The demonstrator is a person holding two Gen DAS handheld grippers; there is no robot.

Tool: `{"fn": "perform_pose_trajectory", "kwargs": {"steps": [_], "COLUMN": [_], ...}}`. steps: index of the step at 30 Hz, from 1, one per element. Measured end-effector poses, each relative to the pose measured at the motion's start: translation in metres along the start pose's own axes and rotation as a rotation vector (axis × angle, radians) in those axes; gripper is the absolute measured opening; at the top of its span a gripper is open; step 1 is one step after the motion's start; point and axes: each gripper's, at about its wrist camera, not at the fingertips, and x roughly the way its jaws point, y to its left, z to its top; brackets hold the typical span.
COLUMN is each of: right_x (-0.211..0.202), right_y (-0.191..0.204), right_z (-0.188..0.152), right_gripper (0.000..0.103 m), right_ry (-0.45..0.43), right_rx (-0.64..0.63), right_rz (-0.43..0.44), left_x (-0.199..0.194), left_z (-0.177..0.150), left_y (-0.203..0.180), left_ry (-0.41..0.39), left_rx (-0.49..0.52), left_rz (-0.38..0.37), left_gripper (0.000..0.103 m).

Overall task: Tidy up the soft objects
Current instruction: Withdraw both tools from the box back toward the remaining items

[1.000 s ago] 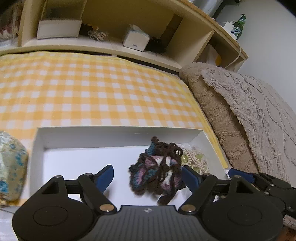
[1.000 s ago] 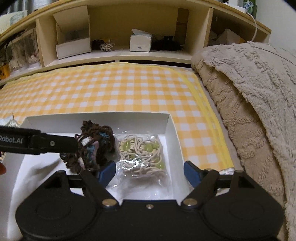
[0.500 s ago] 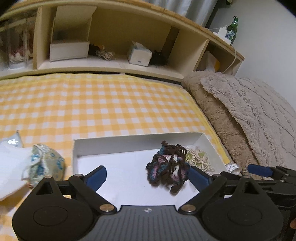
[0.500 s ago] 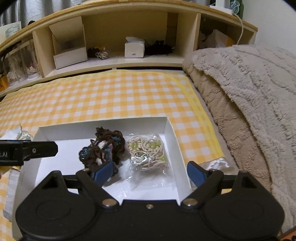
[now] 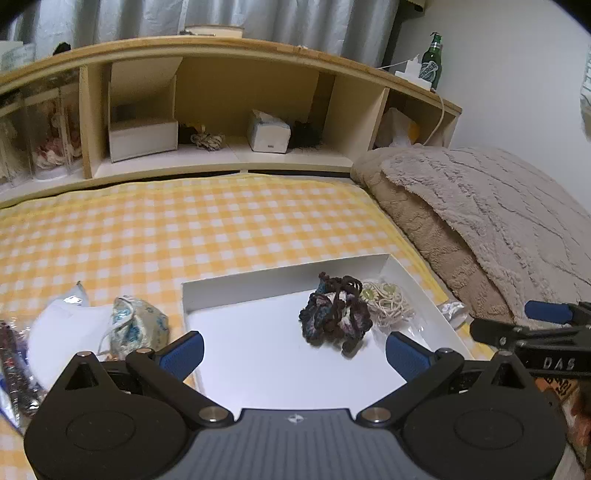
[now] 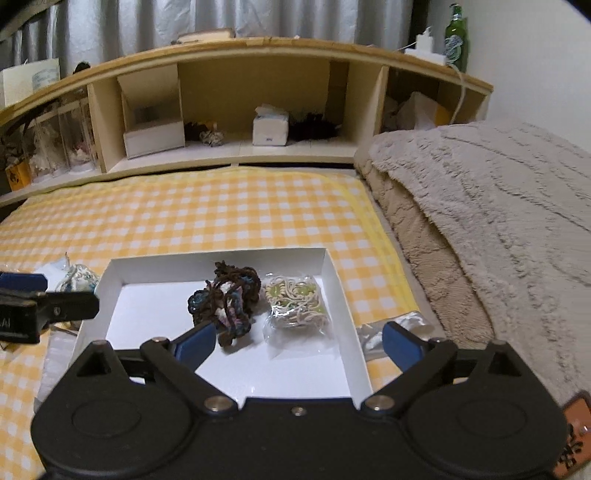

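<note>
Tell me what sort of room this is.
Most likely a bedroom: a yellow checked bedsheet, a plush beige blanket heaped along its side, and a wooden headboard shelf with cubbies, backed by grey curtains.

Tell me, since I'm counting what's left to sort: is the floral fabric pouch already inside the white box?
No. The floral fabric pouch lies on the checked cloth outside the white box's left wall, while only two items sit inside.

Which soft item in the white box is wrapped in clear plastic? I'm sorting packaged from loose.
The cream corded bundle at the box's right wall; the dark yarn piece beside it lies bare.
</note>
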Motion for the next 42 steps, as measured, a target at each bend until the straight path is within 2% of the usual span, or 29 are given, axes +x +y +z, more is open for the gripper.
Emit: {"fn": "perform_pose_trajectory", "kwargs": {"steps": [4, 15, 23, 31, 42], "right_x": [-0.017, -0.060, -0.076, -0.074, -0.064], "right_y": [-0.002, 0.011, 0.024, 0.048, 0.108], "right_z": [-0.004, -0.013, -0.014, -0.011, -0.009], "right_gripper": [0.103, 0.103, 0.103, 0.103, 0.103], "right_ry": [-0.012, -0.056, -0.088, -0.121, -0.155], "right_rx": [0.036, 0.041, 0.030, 0.065, 0.055], "right_rz": [0.000, 0.044, 0.026, 0.046, 0.144], "left_x": [-0.018, -0.056, -0.078, -0.105, -0.141], "left_z": [-0.006, -0.021, -0.027, -0.029, -0.030], "left_y": [-0.002, -0.001, 0.013, 0.057, 0.133], "left_ry": [-0.014, -0.059, -0.085, -0.118, -0.157], "left_rx": [0.018, 0.045, 0.029, 0.003, -0.055], "left_rz": [0.009, 0.052, 0.072, 0.132, 0.240], "left_gripper": [0.103, 0.103, 0.103, 0.103, 0.103]}}
